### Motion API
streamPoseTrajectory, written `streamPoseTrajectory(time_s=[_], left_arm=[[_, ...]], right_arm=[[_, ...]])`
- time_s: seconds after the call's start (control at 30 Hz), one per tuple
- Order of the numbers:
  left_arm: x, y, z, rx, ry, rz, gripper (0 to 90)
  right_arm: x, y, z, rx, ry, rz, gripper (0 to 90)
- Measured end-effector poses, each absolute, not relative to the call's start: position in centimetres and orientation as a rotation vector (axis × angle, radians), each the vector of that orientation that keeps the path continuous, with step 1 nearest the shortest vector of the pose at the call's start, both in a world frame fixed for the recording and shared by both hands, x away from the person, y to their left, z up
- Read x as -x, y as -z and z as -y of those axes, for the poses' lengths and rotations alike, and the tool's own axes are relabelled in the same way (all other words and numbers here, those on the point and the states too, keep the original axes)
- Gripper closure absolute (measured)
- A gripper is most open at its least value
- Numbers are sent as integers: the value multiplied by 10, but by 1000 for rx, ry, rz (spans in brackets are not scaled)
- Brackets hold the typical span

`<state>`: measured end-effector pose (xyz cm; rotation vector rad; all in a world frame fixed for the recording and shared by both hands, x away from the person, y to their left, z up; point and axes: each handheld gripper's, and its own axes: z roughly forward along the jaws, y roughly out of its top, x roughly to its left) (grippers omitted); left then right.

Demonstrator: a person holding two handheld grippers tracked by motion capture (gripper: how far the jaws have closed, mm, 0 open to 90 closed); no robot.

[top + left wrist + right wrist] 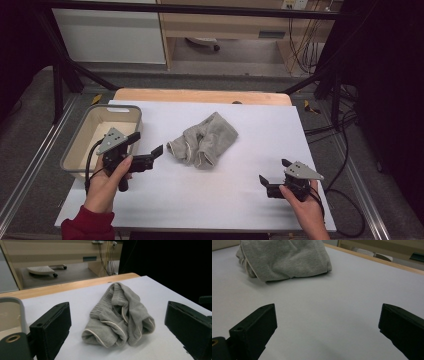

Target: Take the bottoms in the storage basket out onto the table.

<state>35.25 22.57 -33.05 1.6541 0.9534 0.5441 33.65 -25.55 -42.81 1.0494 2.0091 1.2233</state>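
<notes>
White sheet (240,200) covering a wooden table (200,95), bare wood showing along the far edge. Grey carpet (225,80) lying all round. Black frame bars (65,70) slanting down at far left and far right, one crossbar running along the top. White cabinet (107,35) standing far left, a pale wood desk (225,25) beside it with a castor base (202,44) sitting beneath. Cables (300,45) hanging far right. Right side sitting in deep shadow.
</notes>
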Motion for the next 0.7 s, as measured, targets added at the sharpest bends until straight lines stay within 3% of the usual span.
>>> streamPoseTrajectory(time_s=[0.7], left_arm=[[-325,339,-276,-1596,-582,-983,70]], right_arm=[[-338,430,254,-1046,-1207,-2023,24]])
